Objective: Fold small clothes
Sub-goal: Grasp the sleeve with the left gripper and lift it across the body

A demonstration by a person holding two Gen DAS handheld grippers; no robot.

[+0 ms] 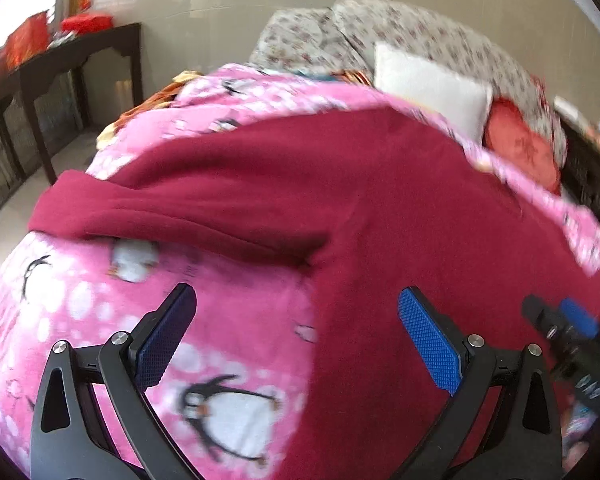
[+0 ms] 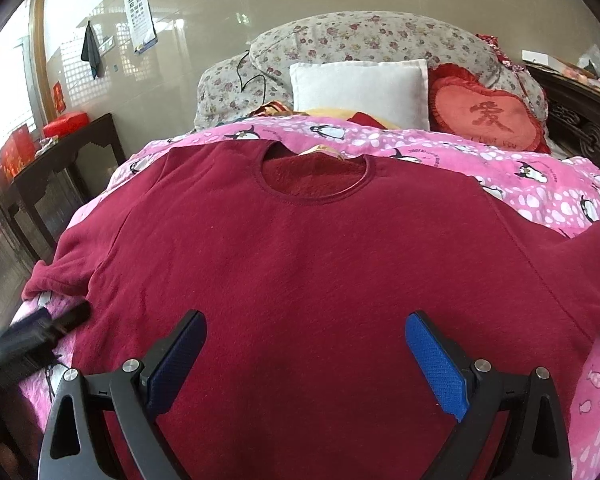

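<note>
Left gripper (image 1: 298,320) is spread wide with nothing in it, hanging over the spot where the sweater's side edge meets the bedding, one blue pad (image 1: 428,344) over the red knit and the other over pink fleece. Right gripper (image 2: 306,344) is the same deal, splayed and empty, hovering above the lower middle of the garment. You can catch it in the left wrist view too, at about 4 o'clock, blurred.

The dark red sweater (image 2: 300,248) is lying flat, front up, on the pink penguin blanket (image 1: 100,312) that covers the bed. Round neckline (image 2: 316,176) points to 12 o'clock, toward the pillows, with a small tan label showing inside it. One sleeve (image 1: 172,208) runs out to 9 o'clock and sits bunched and rolled along the blanket's edge; the other goes off to 3 o'clock.

Further back at 12 o'clock there's a white pillow (image 2: 360,88), and just beside it at 1 o'clock a red heart-shaped cushion (image 2: 484,116). Behind both is a heap of floral bedding (image 2: 360,36). Way over at 9 to 10 o'clock a dark wooden counter (image 2: 72,148) stands against the wall with red boxes (image 2: 18,152) on top.
</note>
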